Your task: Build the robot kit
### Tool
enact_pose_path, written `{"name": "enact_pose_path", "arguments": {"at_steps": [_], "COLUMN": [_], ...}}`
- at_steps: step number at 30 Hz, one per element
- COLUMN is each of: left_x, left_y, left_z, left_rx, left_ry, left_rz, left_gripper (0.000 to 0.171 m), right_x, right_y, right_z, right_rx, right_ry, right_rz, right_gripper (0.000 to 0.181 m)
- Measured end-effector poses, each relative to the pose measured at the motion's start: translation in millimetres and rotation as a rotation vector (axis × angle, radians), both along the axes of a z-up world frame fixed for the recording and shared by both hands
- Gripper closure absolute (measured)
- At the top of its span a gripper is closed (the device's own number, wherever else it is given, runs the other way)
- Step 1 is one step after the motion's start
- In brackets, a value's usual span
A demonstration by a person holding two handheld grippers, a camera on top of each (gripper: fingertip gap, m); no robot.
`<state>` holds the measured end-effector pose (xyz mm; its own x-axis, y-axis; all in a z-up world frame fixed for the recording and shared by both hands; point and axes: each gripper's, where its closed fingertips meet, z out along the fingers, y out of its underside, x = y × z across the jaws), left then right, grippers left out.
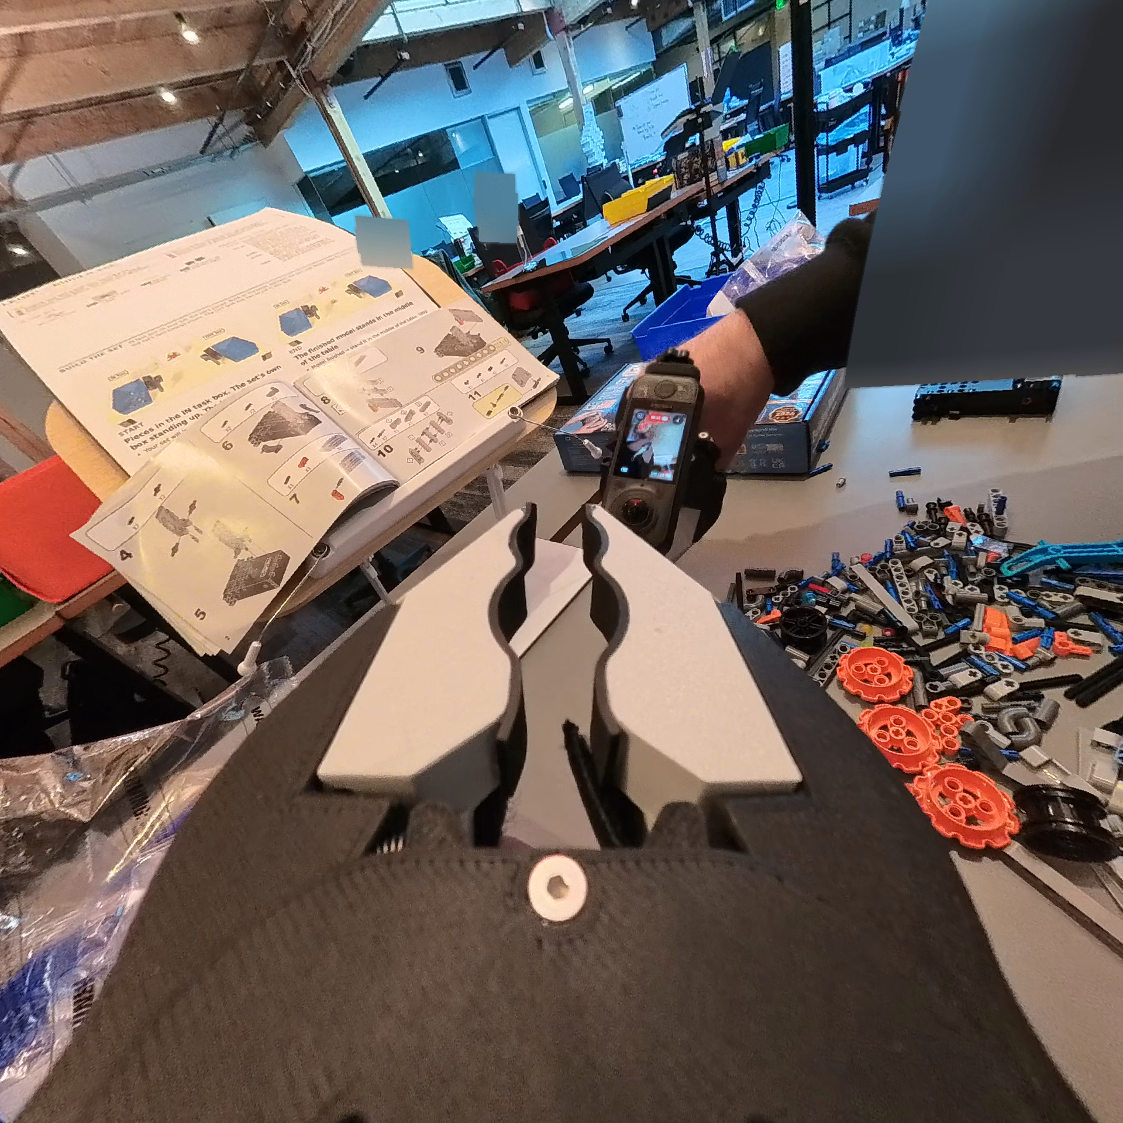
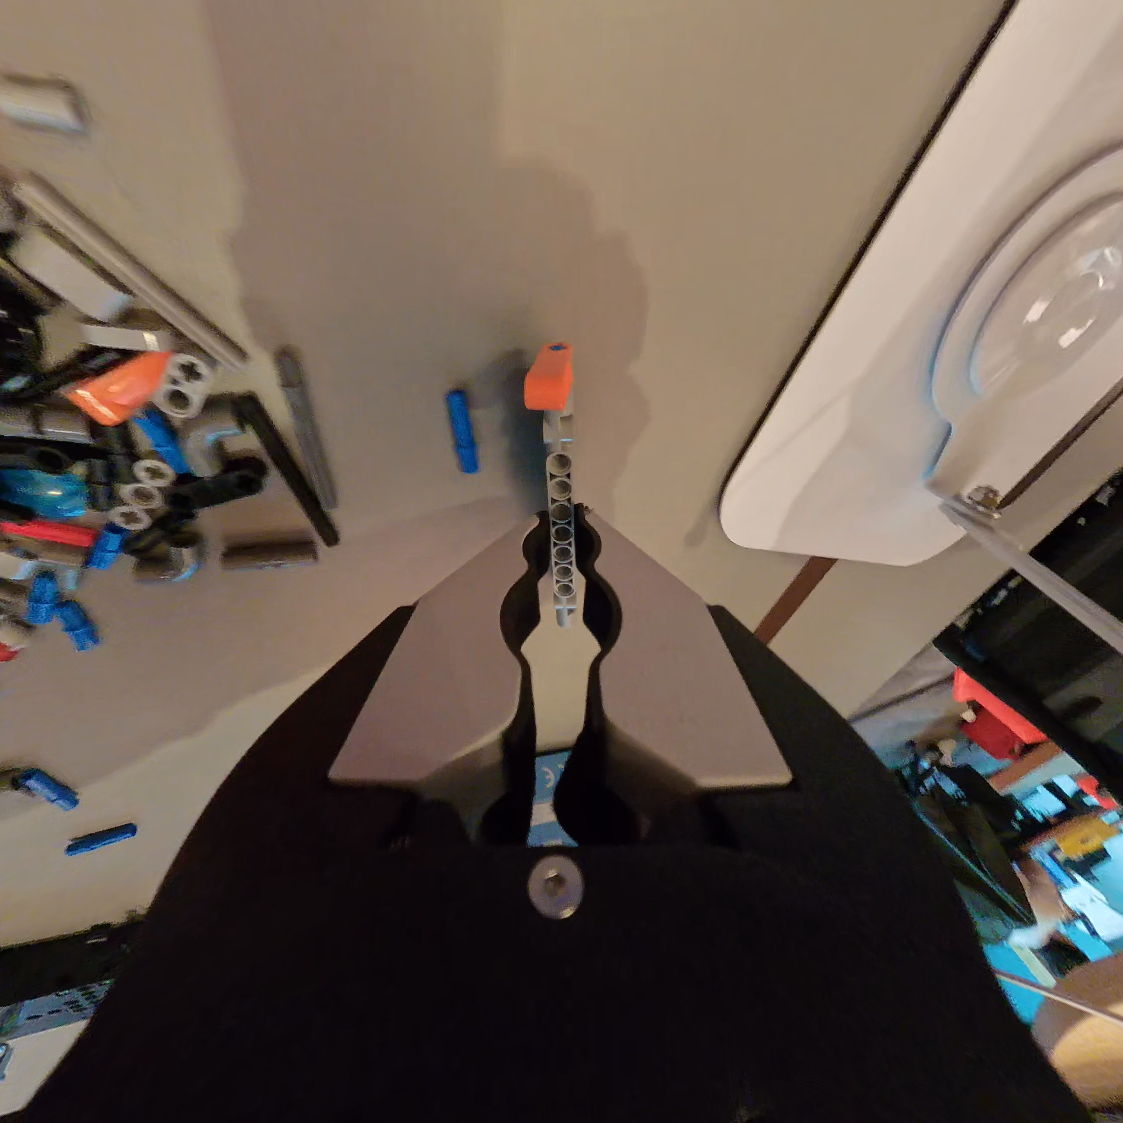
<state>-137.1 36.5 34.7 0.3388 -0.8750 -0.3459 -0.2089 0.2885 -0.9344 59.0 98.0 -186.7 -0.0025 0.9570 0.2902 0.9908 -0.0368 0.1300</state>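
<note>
In the right wrist view my right gripper [image 2: 562, 516] is shut on a grey beam with holes [image 2: 562, 547]. The beam sticks out past the fingertips and carries an orange piece [image 2: 550, 383] at its far end, over the beige table [image 2: 395, 212]. A blue pin [image 2: 462, 431] lies just left of it. In the left wrist view my left gripper [image 1: 559, 522] has its jaws a little apart with nothing between the tips. It is raised over the table's left edge. The right gripper's camera [image 1: 653, 449], held by a hand, shows beyond it.
A heap of small building parts [image 1: 972, 607] with orange gears [image 1: 875, 671] lies at the right. An open instruction booklet [image 1: 340, 437] rests on a stand, a blue box [image 1: 784, 437] behind it. A white board [image 2: 851, 425] bears a clear dome [image 2: 1063, 291]. A plastic bag [image 1: 91, 820] lies at the left. Across from one pair of fingers to the other is roughly 30 cm.
</note>
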Motion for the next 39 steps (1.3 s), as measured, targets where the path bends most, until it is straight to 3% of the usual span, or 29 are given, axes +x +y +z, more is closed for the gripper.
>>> {"name": "enact_pose_path", "arguments": {"at_steps": [13,16,24,28,34,39], "left_x": [5,4,-16,-25,-27,-23], "left_y": [-1,-1,9,12,11,8], "left_z": [-5,-4,13,19,22,21], "left_rx": [-0.005,0.005,0.025,0.03,0.044,0.038], "left_ry": [0.015,0.016,-0.033,-0.05,-0.048,-0.048], "left_rz": [-0.005,-0.001,0.048,0.064,0.067,0.055], "left_gripper": [0.159,0.159,0.159,0.159,0.159,0.159], "right_x": [-34,-52,-220,-263,-268,-222], "right_y": [-79,-75,-88,-91,-114,-136], "right_z": [0,9,34,19,2,1], "right_rx": [-0.152,-0.087,0.141,0.158,0.099,0.039], "right_ry": [-0.075,-0.051,0.172,0.143,0.086,0.002], "right_rz": [0.081,0.101,0.568,0.694,0.838,0.905], "right_gripper": [0.176,0.176,0.176,0.176,0.176,0.176]}}
